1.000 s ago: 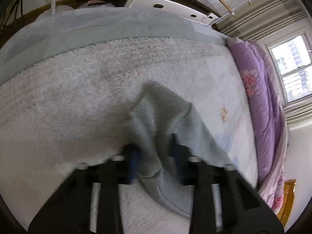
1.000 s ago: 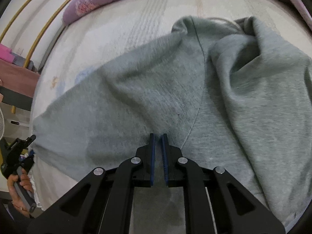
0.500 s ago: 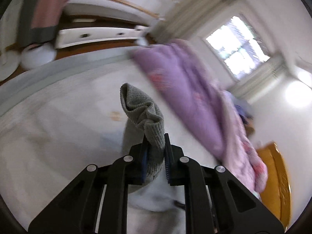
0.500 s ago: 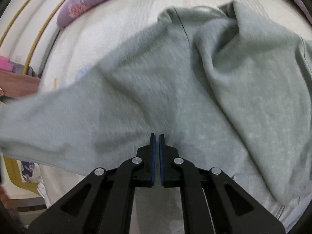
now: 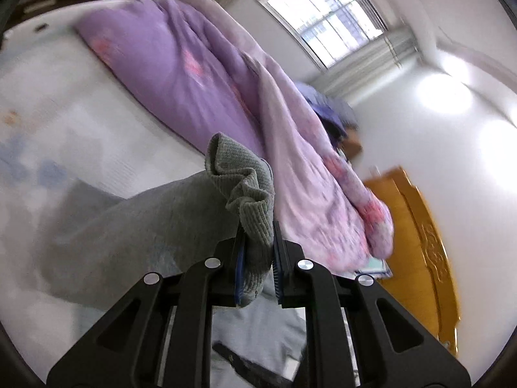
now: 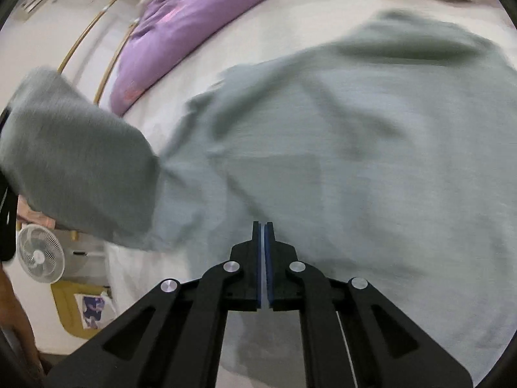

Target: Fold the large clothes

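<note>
Grey fleece, basically a big grey long-sleeved sweatshirt [image 6: 355, 148], was spread across the white bed [image 6: 245, 22], body lying mostly flat and filling the right wrist view. The ribbed grey cuff [image 5: 248, 200] of one sleeve was up off the bed, pinched in the left tool [image 5: 258, 252], whose blue pads were squeezed in tight on the knit with a bunch of cuff flopping over the top. From that grip the lifted sleeve [image 5: 139, 223] trailed down and away to the left of that view, back toward the body.

In the right wrist view the same sleeve [image 6: 74, 161] hung in the air at the far left, so its long axis ran from the left tool in toward the shoulder and the middle of the body. That's the relation that mattered, I'd say: the free end was on the left hand's side, and the flat body it needed to land on was toward the right.

The right tool [image 6: 263, 252] was closed right down over the lower edge of the body, pads nearly meeting. Couldn't honestly tell if any cloth was caught between them.

A rumpled purple floral quilt [image 5: 181, 74] ran along the far side of the bed, well clear of the sleeve.
</note>
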`<move>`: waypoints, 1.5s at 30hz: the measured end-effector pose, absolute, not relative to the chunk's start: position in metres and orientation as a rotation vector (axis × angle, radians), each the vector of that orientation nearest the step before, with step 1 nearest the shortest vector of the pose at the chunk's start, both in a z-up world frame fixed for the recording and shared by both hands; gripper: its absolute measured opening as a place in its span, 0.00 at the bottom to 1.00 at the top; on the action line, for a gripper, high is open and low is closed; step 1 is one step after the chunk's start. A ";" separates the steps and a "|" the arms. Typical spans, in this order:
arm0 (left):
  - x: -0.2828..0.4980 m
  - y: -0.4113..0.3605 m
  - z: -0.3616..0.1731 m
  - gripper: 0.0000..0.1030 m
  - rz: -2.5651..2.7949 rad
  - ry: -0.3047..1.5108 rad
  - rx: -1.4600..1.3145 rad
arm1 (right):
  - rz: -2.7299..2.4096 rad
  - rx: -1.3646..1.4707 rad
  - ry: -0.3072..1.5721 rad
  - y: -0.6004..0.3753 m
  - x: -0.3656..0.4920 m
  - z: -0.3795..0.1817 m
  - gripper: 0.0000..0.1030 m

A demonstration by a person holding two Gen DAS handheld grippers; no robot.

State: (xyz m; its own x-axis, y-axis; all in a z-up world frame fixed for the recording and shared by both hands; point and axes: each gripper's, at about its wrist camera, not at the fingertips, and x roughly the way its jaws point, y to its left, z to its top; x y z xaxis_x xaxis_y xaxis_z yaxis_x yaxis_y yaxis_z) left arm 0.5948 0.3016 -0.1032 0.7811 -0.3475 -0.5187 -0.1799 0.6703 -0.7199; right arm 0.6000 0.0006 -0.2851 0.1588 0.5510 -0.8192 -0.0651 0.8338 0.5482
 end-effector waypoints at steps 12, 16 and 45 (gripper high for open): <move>0.660 0.110 -0.208 0.14 -0.115 0.949 -0.692 | 0.080 0.430 1.258 -0.209 0.589 -0.256 0.04; 0.668 0.078 -0.241 0.14 -0.110 1.029 -0.646 | 0.003 0.462 1.162 -0.266 0.582 -0.238 0.04; 0.694 -0.023 -0.279 0.42 -0.352 1.243 -0.463 | -0.883 1.121 1.098 -0.511 0.565 -0.295 0.47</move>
State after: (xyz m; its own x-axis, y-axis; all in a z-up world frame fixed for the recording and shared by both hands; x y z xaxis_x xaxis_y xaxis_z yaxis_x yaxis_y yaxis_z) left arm 0.6938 -0.0227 -0.2789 0.2889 -0.4971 -0.8182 0.0064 0.8556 -0.5176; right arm 0.5651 -0.5114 -0.2949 0.2479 -0.0113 -0.9687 0.9436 0.2292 0.2388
